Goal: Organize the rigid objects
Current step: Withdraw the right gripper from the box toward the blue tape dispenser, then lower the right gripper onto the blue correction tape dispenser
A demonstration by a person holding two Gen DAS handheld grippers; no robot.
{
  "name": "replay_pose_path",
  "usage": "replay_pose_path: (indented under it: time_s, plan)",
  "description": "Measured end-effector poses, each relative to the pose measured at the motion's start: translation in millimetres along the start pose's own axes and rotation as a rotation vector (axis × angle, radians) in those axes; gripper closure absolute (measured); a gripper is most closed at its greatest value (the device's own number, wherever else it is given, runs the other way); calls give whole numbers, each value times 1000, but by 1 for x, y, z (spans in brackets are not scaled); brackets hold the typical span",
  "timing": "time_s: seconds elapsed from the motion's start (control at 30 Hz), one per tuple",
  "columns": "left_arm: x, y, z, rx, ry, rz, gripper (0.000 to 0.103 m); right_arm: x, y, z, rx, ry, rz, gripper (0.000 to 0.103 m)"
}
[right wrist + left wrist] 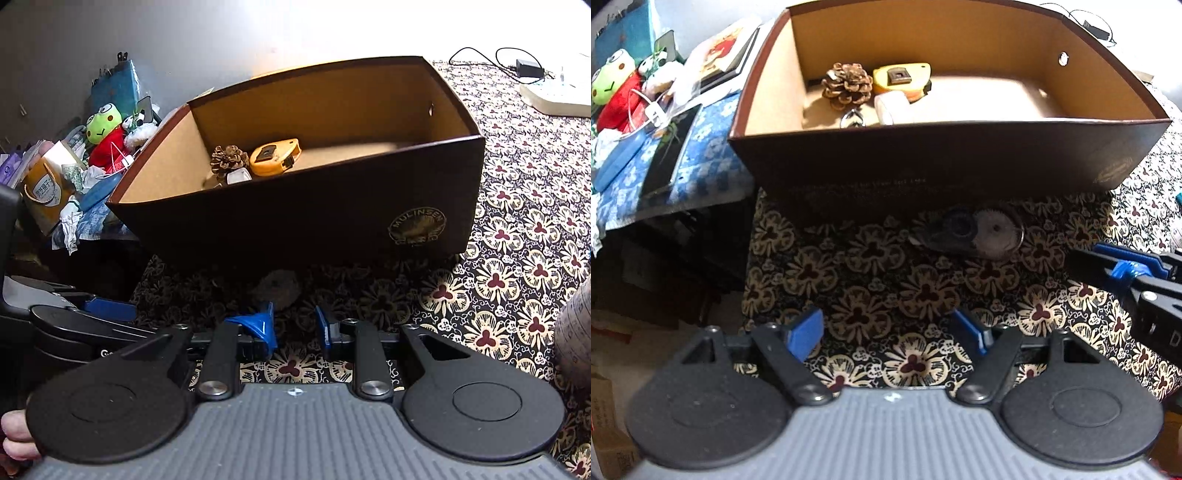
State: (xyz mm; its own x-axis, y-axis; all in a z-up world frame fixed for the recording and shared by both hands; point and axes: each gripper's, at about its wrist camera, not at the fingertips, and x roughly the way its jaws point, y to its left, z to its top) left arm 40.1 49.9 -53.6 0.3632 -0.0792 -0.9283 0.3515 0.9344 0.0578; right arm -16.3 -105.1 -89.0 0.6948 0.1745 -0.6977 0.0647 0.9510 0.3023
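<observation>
A brown cardboard box (923, 162) (295, 221) stands on the flower-patterned cloth. Inside lie a pine cone (847, 85) (229, 157), a yellow tape measure (901, 75) (275, 157) and a white roll (892, 107) (238, 176). A clear correction-tape dispenser (975, 232) (279, 288) rests on the cloth in the box's shadow, just before its front wall. My left gripper (888, 332) is open and empty, short of the dispenser. My right gripper (293, 328) is open with a narrower gap, also empty, close behind the dispenser; its fingers (1126, 269) show at the left view's right edge.
Left of the box, a blue cloth holds a frog plush (609, 88) (103, 129), a dark tablet (668, 151) and papers. A white power strip (554, 98) with cables lies far right. A pale cylinder (576, 332) stands at the right edge. A hand (14, 432) shows bottom left.
</observation>
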Motion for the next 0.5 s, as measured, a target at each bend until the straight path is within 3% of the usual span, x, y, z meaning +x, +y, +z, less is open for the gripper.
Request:
replay_pose_path:
  time_s: [0.5]
  plan:
    - [16, -2, 4, -13, 40, -32, 29, 12, -13, 8, 38, 46, 38, 96]
